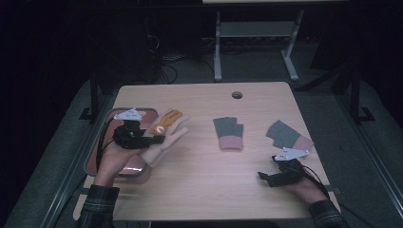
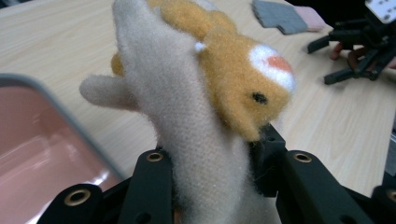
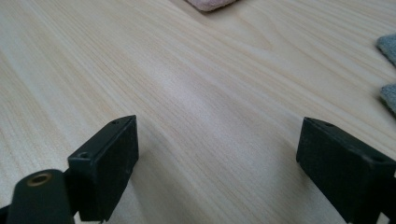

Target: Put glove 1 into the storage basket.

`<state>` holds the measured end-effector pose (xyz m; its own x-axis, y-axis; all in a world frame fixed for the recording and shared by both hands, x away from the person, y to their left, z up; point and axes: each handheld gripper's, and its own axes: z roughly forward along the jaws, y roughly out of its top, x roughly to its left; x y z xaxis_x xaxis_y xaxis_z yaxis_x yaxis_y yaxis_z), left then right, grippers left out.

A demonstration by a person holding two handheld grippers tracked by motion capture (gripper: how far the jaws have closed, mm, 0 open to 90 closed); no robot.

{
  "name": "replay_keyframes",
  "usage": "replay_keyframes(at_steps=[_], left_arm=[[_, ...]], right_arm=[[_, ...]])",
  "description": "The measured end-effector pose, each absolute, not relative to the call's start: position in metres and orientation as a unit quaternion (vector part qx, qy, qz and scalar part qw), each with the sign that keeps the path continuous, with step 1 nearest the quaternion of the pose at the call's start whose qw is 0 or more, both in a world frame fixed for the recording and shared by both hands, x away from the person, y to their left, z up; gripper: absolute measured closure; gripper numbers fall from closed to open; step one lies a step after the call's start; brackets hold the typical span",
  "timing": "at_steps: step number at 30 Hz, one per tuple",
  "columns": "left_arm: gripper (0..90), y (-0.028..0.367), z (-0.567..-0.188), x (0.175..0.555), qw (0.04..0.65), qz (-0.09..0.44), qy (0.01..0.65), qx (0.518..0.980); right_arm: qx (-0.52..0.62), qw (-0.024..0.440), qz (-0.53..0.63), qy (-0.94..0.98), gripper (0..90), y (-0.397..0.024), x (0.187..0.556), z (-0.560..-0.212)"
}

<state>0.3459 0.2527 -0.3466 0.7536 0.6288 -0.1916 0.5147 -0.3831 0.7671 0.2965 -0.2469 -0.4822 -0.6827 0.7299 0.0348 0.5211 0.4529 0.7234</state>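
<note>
A fuzzy cream glove with an orange animal face (image 1: 167, 133) hangs out over the table's left side, just right of a pink tray. My left gripper (image 1: 159, 139) is shut on it. In the left gripper view the glove (image 2: 196, 116) rises from between the two black jaws, which press on its cuff. My right gripper (image 1: 273, 178) rests low at the front right of the table. Its jaws (image 3: 219, 163) stand wide apart over bare wood, open, with nothing between them.
A pink tray with a grey rim (image 1: 95, 152) sits at the table's left edge. Two grey fingerless gloves with pink cuffs lie flat, one mid-table (image 1: 229, 133) and one at the right (image 1: 287, 134). A round cable hole (image 1: 237, 95) is near the far edge.
</note>
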Motion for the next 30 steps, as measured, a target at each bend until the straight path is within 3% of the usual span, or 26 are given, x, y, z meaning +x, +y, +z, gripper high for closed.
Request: replay_keyframes(at_steps=[18, 30], left_arm=[[65.7, 0.333, -0.352, 0.347, 0.423, 0.106, 0.433, 0.789], [65.4, 0.35, -0.376, 0.358, 0.402, 0.102, 0.466, 0.782]], right_arm=[[0.372, 0.142, 0.368, 0.841, 12.5, -0.247, 0.297, -0.482], [0.372, 0.142, 0.368, 0.84, 12.5, -0.247, 0.297, -0.482]])
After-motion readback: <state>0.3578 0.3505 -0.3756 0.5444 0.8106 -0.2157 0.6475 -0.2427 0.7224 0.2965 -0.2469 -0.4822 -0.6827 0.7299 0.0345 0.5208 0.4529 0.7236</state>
